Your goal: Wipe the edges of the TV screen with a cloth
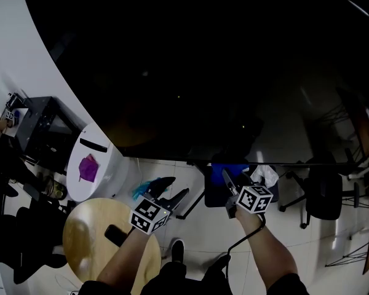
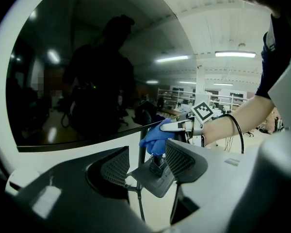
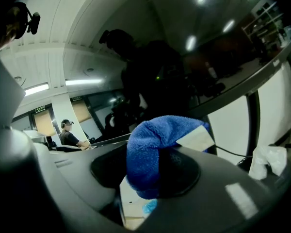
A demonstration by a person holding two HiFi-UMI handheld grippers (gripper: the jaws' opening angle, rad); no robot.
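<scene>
At the far left stands a white rounded plastic container with a black slot and a purple patch on its face. Just below it is a round pale wooden tabletop. Beside that, the left gripper points toward the wide black glossy TV screen. Its jaws stand apart with nothing between them, and only the screen's dark stand base shows through the gap. Further right, the right gripper is clamped on a bright blue fluffy microfibre cloth, which bulges out over the jaws and carries a small white label. In the left gripper view the cloth meets the lower edge of the screen, near its middle. A black office chair stands on the pale tiled floor at the right.
</scene>
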